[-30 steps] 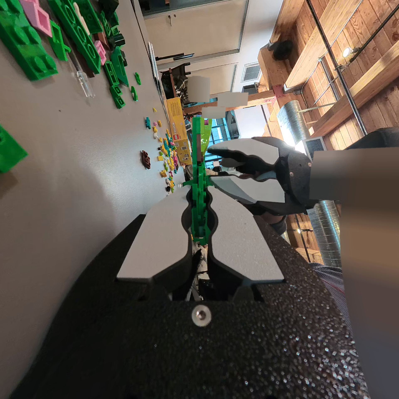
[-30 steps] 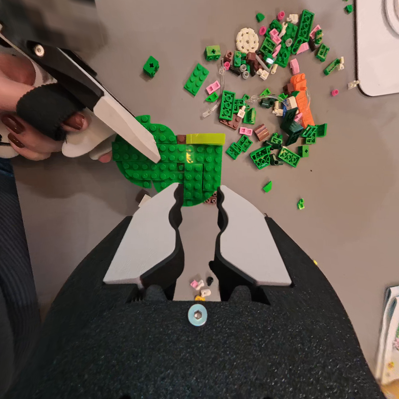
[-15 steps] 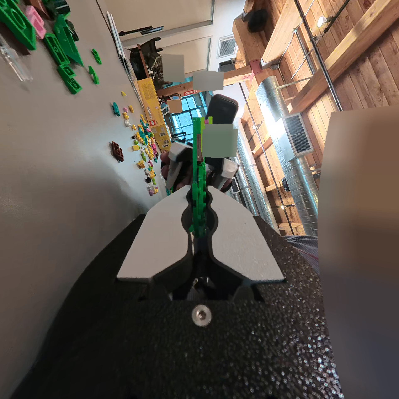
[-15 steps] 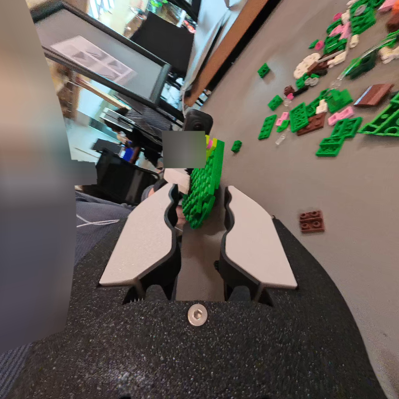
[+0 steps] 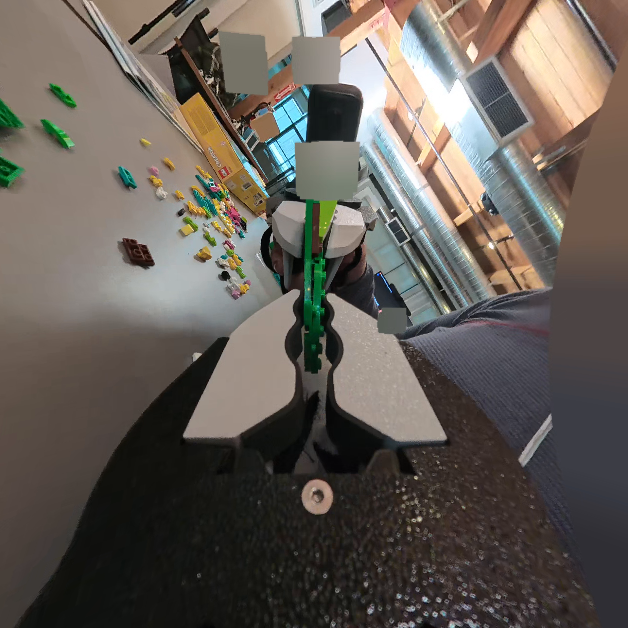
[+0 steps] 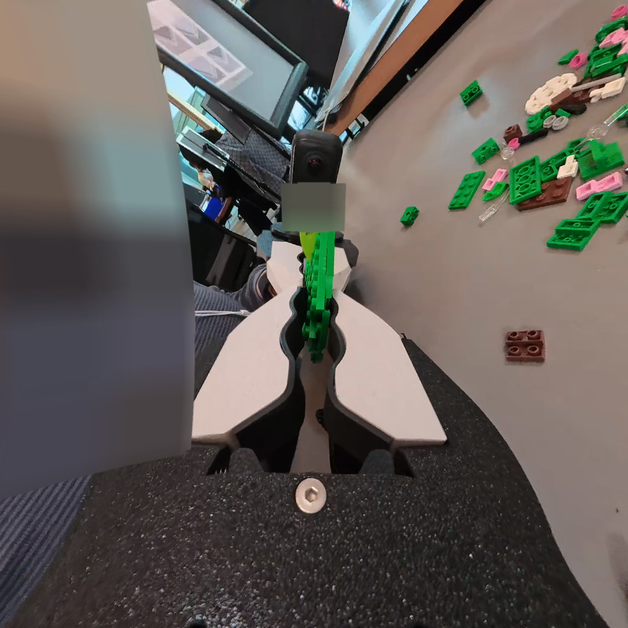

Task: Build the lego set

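Observation:
A flat green lego plate assembly (image 5: 312, 272) with a lime piece (image 5: 327, 210) and a brown strip on it is held edge-on above the grey table (image 5: 68, 289). My left gripper (image 5: 313, 299) is shut on its near end. In the left wrist view the right gripper's fingers (image 5: 345, 231) clamp the far end. In the right wrist view my right gripper (image 6: 316, 297) is shut on the same assembly (image 6: 319, 272), and the left gripper's fingers (image 6: 282, 268) grip the opposite end. The two grippers face each other.
A brown plate (image 5: 137, 251) lies alone on the table, also in the right wrist view (image 6: 525, 345). A pile of small yellow, teal and pink pieces (image 5: 217, 210) and a yellow box (image 5: 221, 159) lie beyond. Loose green, pink and brown bricks (image 6: 543, 183) lie at the right. The grippers are tip to tip, or close to it.
The right gripper, open beside the assembly before, has closed on its far end. Both grippers have turned, so the assembly now stands edge-on between them.

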`<state>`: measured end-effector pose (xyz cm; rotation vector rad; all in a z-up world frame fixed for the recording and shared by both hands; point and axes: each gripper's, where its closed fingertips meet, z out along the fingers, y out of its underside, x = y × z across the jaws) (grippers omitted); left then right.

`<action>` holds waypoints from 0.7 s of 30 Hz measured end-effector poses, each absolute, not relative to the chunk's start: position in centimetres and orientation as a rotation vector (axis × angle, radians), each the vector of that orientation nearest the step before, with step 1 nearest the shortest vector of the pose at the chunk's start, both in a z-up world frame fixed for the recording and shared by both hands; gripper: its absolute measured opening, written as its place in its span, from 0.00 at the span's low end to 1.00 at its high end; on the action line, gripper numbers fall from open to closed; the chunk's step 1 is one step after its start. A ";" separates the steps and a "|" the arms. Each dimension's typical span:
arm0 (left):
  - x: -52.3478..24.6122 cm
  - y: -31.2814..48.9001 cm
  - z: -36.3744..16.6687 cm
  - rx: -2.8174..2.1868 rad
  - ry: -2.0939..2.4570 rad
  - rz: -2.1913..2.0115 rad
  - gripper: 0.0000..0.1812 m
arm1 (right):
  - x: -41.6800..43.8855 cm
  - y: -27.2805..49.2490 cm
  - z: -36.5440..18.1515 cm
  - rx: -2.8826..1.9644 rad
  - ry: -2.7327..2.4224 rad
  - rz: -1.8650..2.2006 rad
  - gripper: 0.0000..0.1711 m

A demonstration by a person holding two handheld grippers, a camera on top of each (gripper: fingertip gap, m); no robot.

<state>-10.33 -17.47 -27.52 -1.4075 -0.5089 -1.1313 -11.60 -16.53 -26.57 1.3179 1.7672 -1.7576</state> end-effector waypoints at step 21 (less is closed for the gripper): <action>-10.9 -17.9 -26.2 -1.254 -0.508 -1.213 0.05 | -11.2 -16.6 -25.3 1.290 1.807 -1.887 0.06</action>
